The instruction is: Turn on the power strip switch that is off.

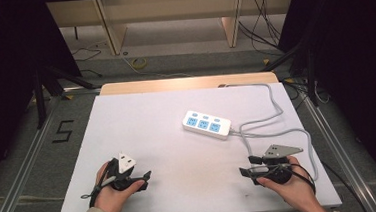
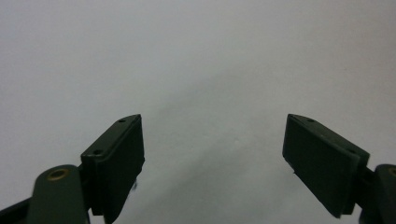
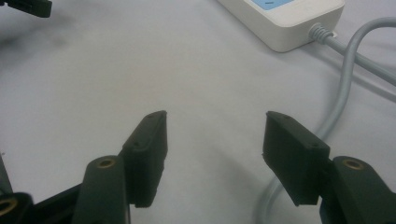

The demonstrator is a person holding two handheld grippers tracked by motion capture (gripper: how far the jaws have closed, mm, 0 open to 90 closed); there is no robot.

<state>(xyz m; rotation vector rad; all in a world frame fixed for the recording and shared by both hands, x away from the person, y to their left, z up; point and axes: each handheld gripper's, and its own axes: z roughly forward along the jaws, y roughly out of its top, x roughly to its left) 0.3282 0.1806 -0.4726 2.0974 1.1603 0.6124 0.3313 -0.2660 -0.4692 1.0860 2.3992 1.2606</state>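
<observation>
Power strip [image 1: 207, 124], one: white, three blue sockets in a row, on the white table [image 1: 143, 139] a little past centre. Long axis runs from about 10 o'clock to 4 o'clock in the high view, with the grey cable [image 1: 276, 111] leaving the 4 o'clock end and looping toward the right side.

Right gripper [image 1: 248, 171], one: jaws spread wide, nothing between them. The strip lies at roughly 11 o'clock from it (this is the nearer hand).

Left gripper [image 1: 143, 178], one: jaws spread, empty, over bare table. The strip lies at about 1 o'clock, farther off.
</observation>
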